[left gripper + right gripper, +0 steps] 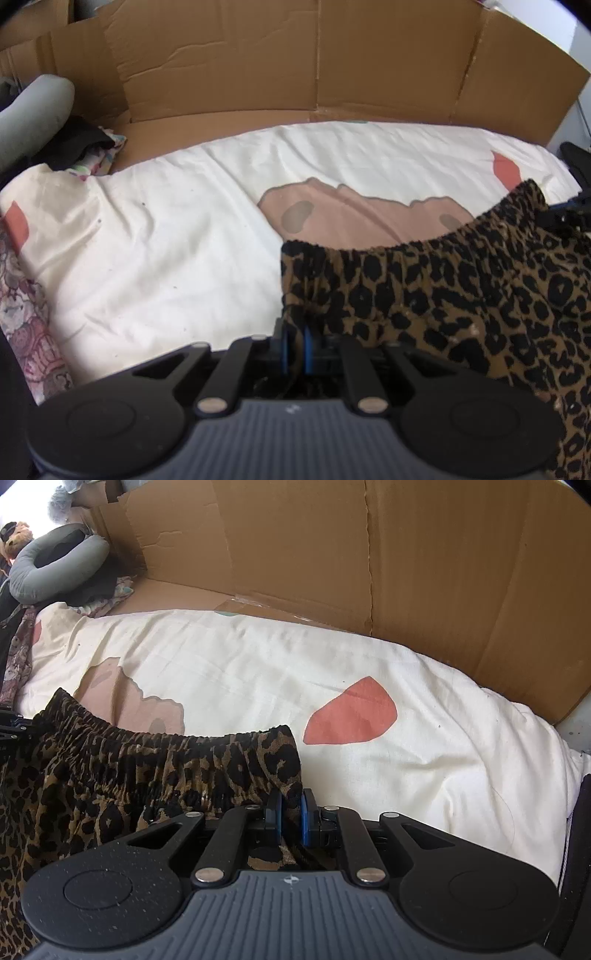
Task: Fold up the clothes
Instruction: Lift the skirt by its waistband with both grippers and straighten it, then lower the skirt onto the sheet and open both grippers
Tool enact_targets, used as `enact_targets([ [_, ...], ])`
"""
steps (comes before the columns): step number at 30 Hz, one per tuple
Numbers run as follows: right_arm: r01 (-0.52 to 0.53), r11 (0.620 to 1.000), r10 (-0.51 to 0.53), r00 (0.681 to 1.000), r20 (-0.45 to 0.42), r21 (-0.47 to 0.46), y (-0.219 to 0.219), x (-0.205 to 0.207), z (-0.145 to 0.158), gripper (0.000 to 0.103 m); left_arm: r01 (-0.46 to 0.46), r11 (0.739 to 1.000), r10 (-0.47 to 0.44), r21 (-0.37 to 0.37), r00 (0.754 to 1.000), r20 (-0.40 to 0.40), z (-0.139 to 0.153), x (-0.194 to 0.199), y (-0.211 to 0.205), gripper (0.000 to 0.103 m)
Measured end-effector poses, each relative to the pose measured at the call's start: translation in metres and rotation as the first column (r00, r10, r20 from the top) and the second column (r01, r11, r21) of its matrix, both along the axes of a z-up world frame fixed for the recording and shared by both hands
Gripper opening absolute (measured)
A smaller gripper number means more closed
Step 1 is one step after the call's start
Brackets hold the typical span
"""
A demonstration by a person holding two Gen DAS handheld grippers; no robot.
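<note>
A leopard-print garment with an elastic waistband hangs stretched between my two grippers above a white bed cover. My left gripper is shut on the waistband's left corner. My right gripper is shut on the waistband's right corner, where the same garment spreads to the left. The other gripper shows as a dark shape at the far right of the left wrist view and at the far left of the right wrist view.
The white cover has pink and red patches. A brown cardboard wall stands behind the bed. A grey neck pillow and dark clothes lie at the back left. A floral cloth lies along the left edge.
</note>
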State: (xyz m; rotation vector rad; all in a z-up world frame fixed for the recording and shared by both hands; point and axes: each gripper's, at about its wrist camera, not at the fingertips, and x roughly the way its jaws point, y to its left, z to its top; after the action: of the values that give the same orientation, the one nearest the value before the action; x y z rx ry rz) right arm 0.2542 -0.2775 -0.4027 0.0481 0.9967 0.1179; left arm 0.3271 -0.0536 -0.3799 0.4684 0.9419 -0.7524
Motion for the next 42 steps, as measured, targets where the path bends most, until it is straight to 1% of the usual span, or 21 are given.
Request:
enact_targets([
  [2,0.007,1.0,-0.007,1.0,0.003,0.001,0.0,0.0,0.002,0.008,0.003,1.0,-0.003,0.003,1.0,0.014,0.002,-0.001,-0.001,0.008],
  [5,0.007,1.0,-0.006,0.999,0.042,-0.029,0.004,0.0,0.014,0.008,0.006,1.0,-0.007,0.008,0.999,0.035,0.006,-0.002,-0.001,0.008],
  [9,0.002,0.998,0.002,0.997,0.079,-0.062,0.009,0.001,0.025,0.008,-0.023,0.999,0.025,-0.032,0.999,0.048,0.016,0.002,0.001,0.007],
  [15,0.012,0.999,-0.006,0.993,0.114,-0.052,0.013,0.007,0.04,0.008,-0.051,0.996,0.056,-0.067,0.995,0.078,0.03,0.004,0.009,0.007],
  [19,0.005,0.998,0.004,0.991,0.137,-0.063,0.019,0.012,0.049,0.008,-0.112,0.989,0.119,-0.102,0.991,0.067,0.038,0.008,0.014,0.007],
  [23,0.013,0.997,0.0,0.987,0.16,-0.077,0.022,0.018,0.054,0.008,-0.108,0.988,0.121,-0.108,0.986,0.118,0.046,0.008,0.009,0.007],
  [31,0.019,0.995,0.0,0.98,0.197,-0.094,0.024,0.031,0.064,0.008,-0.145,0.98,0.165,-0.138,0.976,0.141,0.057,0.029,0.002,0.007],
  [34,0.027,0.995,-0.006,0.978,0.208,-0.1,0.026,0.039,0.064,0.008,-0.145,0.98,0.166,-0.136,0.972,0.164,0.058,0.034,-0.002,0.007],
  [37,0.029,0.994,-0.006,0.978,0.208,-0.108,0.027,0.046,0.062,0.008,-0.146,0.981,0.166,-0.126,0.971,0.17,0.055,0.041,-0.006,0.007],
  [42,0.028,0.994,-0.008,0.983,0.182,-0.108,0.026,0.056,0.051,0.008,-0.152,0.984,0.165,-0.094,0.974,0.153,0.042,0.048,-0.01,0.008],
])
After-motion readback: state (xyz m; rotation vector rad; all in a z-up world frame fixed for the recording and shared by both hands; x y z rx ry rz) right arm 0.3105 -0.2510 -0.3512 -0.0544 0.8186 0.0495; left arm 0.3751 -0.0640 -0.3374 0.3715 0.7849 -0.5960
